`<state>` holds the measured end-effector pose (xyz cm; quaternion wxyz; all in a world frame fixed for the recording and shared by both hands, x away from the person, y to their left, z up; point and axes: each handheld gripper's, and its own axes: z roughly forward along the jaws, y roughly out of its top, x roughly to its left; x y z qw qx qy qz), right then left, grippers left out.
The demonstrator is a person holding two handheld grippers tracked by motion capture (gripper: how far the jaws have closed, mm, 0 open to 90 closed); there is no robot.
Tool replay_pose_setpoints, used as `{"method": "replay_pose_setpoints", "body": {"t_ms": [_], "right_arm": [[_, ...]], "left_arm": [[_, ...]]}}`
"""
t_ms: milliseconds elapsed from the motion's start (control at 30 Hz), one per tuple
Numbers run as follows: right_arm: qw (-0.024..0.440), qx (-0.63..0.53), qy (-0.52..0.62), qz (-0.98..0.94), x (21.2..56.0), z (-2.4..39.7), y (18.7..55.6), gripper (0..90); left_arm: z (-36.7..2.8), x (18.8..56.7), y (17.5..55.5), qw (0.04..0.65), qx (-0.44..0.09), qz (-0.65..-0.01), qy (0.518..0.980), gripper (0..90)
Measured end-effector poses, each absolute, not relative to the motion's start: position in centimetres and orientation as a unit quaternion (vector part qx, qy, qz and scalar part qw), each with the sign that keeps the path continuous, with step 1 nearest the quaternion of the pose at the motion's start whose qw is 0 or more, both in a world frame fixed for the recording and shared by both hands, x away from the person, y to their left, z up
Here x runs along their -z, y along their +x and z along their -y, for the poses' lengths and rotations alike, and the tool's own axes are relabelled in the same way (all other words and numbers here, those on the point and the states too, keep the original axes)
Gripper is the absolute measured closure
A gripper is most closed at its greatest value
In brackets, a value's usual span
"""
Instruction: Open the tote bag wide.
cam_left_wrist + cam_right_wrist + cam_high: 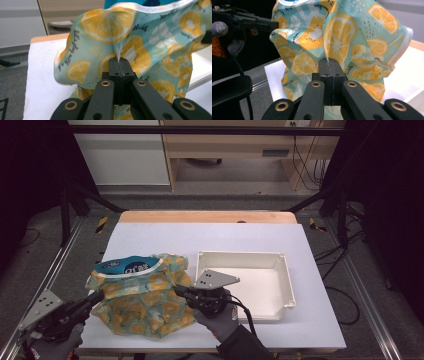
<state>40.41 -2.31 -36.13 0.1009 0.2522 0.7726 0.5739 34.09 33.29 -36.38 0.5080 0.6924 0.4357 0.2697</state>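
Lemon-print cloth (142,295) bunched at lower left of the high view, on the white tabletop (210,240), a blue patch at its upper edge. Left claw (97,296) at the cloth's left side, jaws pressed together on a fold — seen close in the left gripper view, where a thin ridge of cloth (119,53) rises from between the closed jaws. Right claw (179,291) at the cloth's right edge, likewise clamped on a pinch of cloth (337,40) in the right gripper view — left claw (273,25) visible there at upper left, touching the cloth. Empty cream tray (287,285) just right of the cloth, right of centre. Gloved hands entering from the bottom edge.
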Motion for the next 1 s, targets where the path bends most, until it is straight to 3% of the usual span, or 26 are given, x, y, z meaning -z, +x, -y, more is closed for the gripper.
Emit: {"method": "replay_pose_setpoints", "body": {"t_ms": [1000], "right_arm": [[0.08, -0.503, 0.273, -0.816, 42.3, 1.2, 39.8, 89.5]], "left_arm": [[-32.5, 41.3, 35.3, 0.446, -0.234, -0.446, 0.74, 89.8]]}}
